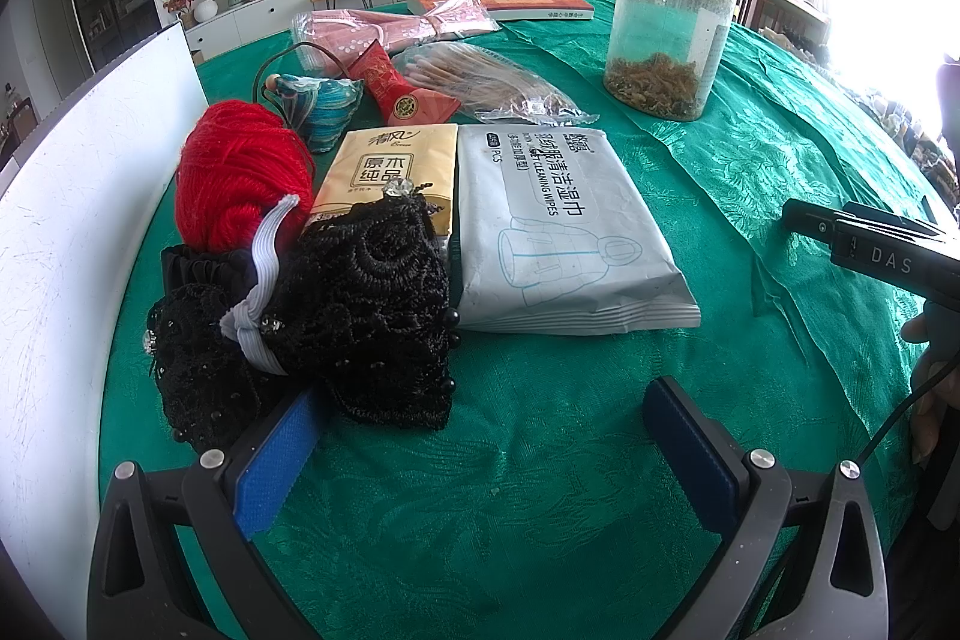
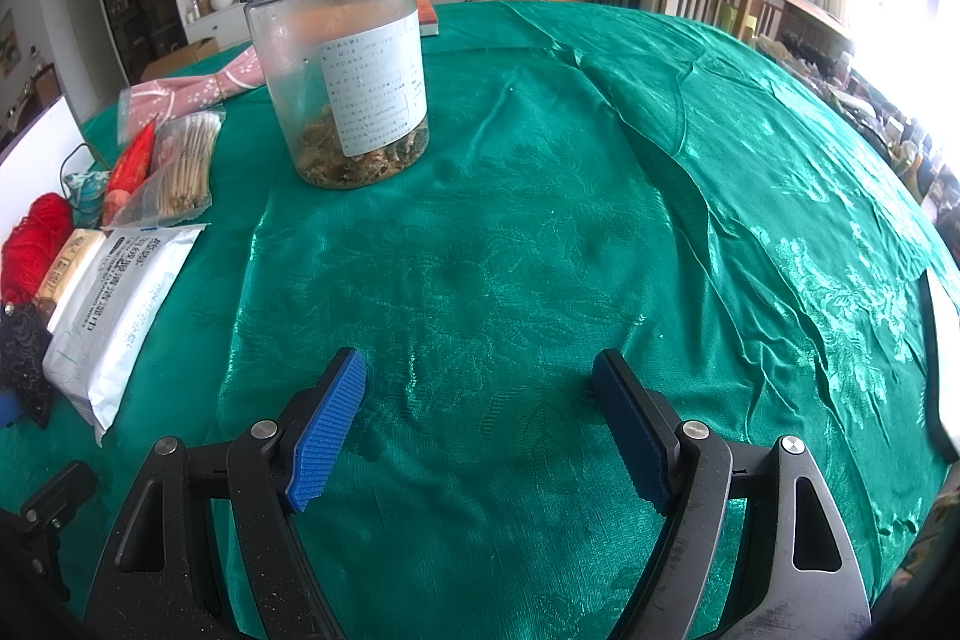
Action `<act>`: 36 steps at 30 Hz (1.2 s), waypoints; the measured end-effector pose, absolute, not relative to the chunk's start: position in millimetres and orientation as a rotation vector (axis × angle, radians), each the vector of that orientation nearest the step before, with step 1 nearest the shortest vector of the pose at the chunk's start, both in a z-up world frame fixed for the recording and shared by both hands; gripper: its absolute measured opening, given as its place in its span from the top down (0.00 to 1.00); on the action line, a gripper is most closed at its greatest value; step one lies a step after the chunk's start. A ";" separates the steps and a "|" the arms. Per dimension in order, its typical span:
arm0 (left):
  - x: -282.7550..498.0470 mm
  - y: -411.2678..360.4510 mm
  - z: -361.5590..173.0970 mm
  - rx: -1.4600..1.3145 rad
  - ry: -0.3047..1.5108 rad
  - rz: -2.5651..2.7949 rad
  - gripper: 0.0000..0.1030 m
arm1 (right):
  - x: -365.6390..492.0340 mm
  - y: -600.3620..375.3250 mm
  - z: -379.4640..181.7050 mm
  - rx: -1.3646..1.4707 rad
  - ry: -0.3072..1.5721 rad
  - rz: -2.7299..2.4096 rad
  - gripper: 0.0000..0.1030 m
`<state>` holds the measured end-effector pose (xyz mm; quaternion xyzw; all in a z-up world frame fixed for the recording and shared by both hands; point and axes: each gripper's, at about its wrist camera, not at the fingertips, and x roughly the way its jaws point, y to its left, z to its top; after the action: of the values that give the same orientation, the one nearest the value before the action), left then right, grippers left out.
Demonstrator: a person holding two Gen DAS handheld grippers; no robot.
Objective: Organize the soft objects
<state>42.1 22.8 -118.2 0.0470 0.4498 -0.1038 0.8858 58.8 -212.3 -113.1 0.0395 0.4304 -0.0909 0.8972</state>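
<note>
Left hand-held gripper (image 1: 480,436) jaws wide apart, nothing held; black lace bundle (image 1: 336,316) beside its left pad, near-left on tabletop (image 1: 540,490). Right hand-held gripper (image 2: 480,418) spread, nothing held, over bare cloth.

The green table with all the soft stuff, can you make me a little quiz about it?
1. True or false: the left claw is open.
2. What lies right of the tan tissue pack? A) round red yarn ball B) grey flat wet-wipes pack
3. Fill in: the clear plastic jar has a ___ lid.

Key: 1 true; 2 B; 3 black.
</note>
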 end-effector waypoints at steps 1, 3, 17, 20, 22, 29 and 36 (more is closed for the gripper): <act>42.1 22.7 -118.1 0.098 0.936 -0.216 0.00 | 58.8 -212.3 -113.1 0.082 0.892 -0.188 0.22; 42.1 22.8 -118.1 0.098 0.936 -0.216 0.00 | 58.8 -212.3 -113.1 0.082 0.892 -0.188 0.22; 42.2 22.8 -118.2 0.097 0.935 -0.216 0.00 | 58.8 -212.2 -113.1 0.082 0.892 -0.188 0.22; 42.2 22.9 -118.2 0.097 0.935 -0.216 0.00 | 58.8 -212.2 -113.1 0.082 0.892 -0.188 0.22; 42.2 22.9 -118.2 0.097 0.935 -0.216 0.00 | 58.7 -212.2 -113.1 0.082 0.892 -0.188 0.22; 32.5 25.6 -116.7 0.102 0.944 -0.219 0.00 | 58.7 -212.2 -113.1 0.082 0.892 -0.187 0.22; 18.4 29.8 -116.8 0.104 0.931 -0.231 0.00 | 56.8 -208.8 -107.2 0.130 0.876 -0.134 0.21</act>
<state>18.4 29.8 -116.8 0.0502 0.4475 -0.1111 0.8859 56.8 -208.8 -107.2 0.0629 0.4235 -0.0648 0.9014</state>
